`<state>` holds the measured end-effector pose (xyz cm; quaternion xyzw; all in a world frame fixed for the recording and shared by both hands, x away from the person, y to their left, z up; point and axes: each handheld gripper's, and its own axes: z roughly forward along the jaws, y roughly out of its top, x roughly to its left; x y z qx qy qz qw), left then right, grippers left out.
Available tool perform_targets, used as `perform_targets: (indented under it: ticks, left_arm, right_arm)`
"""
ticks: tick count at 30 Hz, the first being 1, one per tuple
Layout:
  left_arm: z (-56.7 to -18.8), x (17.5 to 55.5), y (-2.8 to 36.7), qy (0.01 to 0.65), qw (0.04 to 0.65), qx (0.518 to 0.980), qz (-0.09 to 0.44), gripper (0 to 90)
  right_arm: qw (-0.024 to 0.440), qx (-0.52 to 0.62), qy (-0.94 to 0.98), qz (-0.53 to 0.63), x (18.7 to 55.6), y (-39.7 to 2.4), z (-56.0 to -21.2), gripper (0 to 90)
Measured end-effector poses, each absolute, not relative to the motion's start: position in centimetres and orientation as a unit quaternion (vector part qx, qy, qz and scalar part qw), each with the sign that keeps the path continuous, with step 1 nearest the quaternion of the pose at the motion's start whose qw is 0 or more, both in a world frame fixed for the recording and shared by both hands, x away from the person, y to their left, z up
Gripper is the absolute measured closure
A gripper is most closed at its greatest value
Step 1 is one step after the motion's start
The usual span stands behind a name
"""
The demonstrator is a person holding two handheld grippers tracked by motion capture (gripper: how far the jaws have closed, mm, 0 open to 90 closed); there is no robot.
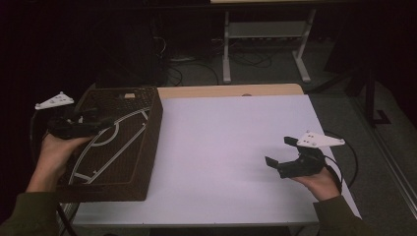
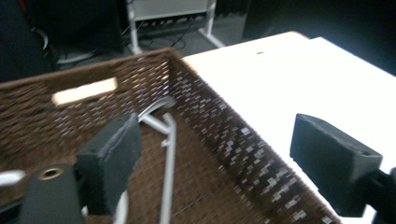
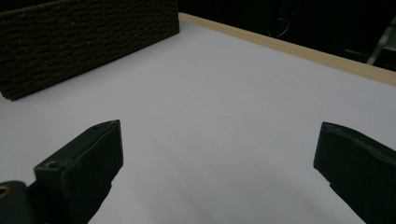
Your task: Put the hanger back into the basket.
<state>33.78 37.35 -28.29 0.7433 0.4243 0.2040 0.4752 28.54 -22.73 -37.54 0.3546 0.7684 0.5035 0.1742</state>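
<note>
A dark brown wicker basket (image 1: 142,147) stands on the left part of the white table (image 1: 221,147). Inside it lies a white curved frame (image 1: 105,142) of thin bars, seen close up as white bars (image 2: 168,154) in the left gripper view. My left gripper (image 1: 101,122) hovers over the basket's left side, jaws wide open and holding nothing (image 2: 222,163); its right jaw hangs past the basket wall (image 2: 224,144). My right gripper (image 1: 280,151) is held low over the bare table at the right, open and holding nothing (image 3: 222,172). The basket's side (image 3: 84,42) lies far ahead of it.
A strip of wooden table edge (image 1: 231,91) runs along the far side. Beyond it, on the dark floor, stand a white desk frame (image 1: 265,44) and loose cables. The table's right edge is just past my right hand (image 1: 319,182).
</note>
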Motion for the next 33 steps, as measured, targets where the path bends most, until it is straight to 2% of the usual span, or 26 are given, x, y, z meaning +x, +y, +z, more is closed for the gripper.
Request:
perform_targets:
  ticks: [16, 33]
  left_arm:
    - [-29.6, 31.2, 28.7, 0.334, 0.563, 0.735, 0.176, 7.8]
    - [-31.5, 29.8, 25.9, 0.301, 0.603, 0.724, 0.145, 4.2]
  right_arm:
    - [0.179, 0.338, 0.736, 0.559, 28.5, -22.6, -34.3, 0.8]
    - [0.183, 0.323, 0.713, 0.595, 28.8, -22.3, -32.2, 0.8]
